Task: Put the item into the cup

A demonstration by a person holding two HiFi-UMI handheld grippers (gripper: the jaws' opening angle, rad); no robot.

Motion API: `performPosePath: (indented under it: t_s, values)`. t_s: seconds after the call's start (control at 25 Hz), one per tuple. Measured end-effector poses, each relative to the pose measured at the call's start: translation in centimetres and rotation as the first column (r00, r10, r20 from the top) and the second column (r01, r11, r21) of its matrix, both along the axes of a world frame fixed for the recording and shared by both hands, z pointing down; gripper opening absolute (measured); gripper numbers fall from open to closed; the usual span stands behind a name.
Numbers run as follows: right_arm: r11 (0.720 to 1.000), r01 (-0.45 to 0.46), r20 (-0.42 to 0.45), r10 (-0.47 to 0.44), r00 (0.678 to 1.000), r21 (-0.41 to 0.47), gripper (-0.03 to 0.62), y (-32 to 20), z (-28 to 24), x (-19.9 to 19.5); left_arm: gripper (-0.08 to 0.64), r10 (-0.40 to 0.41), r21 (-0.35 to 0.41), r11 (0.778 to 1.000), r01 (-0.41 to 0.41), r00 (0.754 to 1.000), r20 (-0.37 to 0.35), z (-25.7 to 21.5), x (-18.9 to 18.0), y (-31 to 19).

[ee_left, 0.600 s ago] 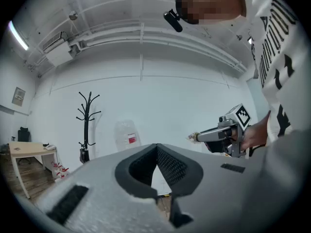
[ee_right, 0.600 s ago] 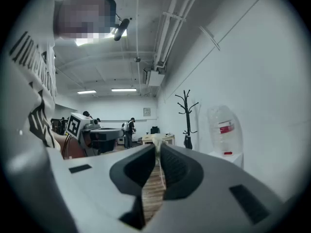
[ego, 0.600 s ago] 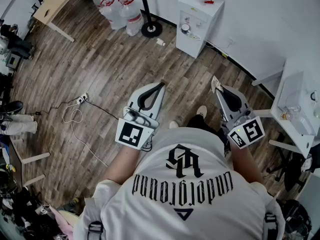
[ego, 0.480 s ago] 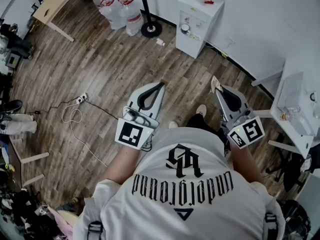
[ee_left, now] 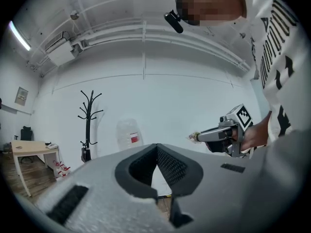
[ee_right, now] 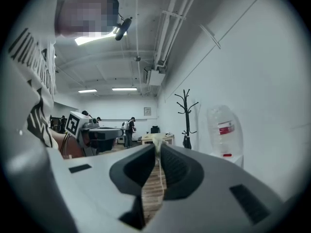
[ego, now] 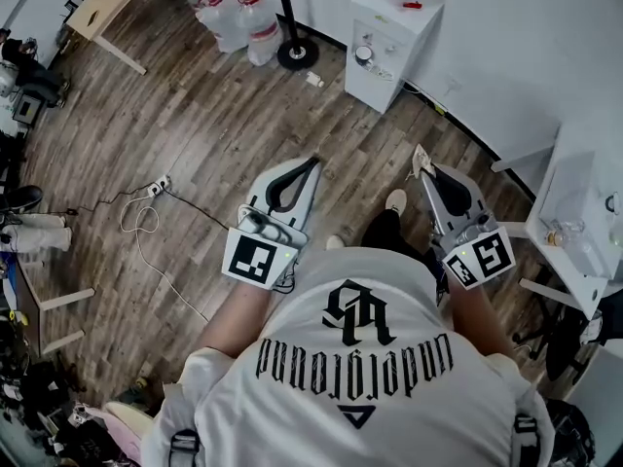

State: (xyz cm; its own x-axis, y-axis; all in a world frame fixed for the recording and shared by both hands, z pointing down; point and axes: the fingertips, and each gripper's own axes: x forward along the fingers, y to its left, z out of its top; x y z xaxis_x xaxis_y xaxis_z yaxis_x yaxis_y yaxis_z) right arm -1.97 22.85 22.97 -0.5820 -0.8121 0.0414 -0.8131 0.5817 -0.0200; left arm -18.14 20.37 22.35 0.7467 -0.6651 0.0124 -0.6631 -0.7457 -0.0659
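Standing on the wood floor [ego: 195, 134], I hold both grippers out toward 12 o'clock. My right gripper [ego: 426, 171] is pinched narrow on the item [ego: 420, 159], a thin pale scrap caught at the jaw tips, with a thread hanging below it in the right gripper view. My left gripper [ego: 315, 163] has its jaws pressed tip to tip, with nothing between them. A water dispenser [ego: 387, 42] stands at 12 o'clock and a white table [ego: 584, 261] at 3 o'clock. The small clear things on the table are too small to name.

Open floor [ego: 195, 134] left; water dispenser [ego: 389, 47] ahead
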Motion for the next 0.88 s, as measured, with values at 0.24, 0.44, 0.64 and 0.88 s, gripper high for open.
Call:
performPosePath:
  t_s: [0.24,0.44,0.64,0.88]
  values:
    - [1.000,0.005,0.020,-0.004,1.000,-0.018,0.044,-3.5,0.9,3.4,0.006,-0.030,-0.018,0.999,0.030,0.999,0.015,0.6,2.6,-3.2]
    - [0.999,0.033,0.036,-0.031,0.999,-0.037,0.044,-8.1,1.9,7.2,0.006,-0.053,-0.038,0.998,0.055,0.998,0.031,1.5,6.3,-7.3]
    - [0.995,0.080,0.062,-0.076,0.995,-0.065,0.044,-13.1,2.5,11.7,0.006,-0.081,-0.074,0.994,0.084,0.996,0.043,2.5,11.2,-11.9]
    - [0.991,0.113,0.084,-0.106,0.991,-0.071,0.044,-17.9,2.3,17.2,0.008,-0.116,-0.068,0.990,0.120,0.991,0.062,2.0,16.3,-16.3]
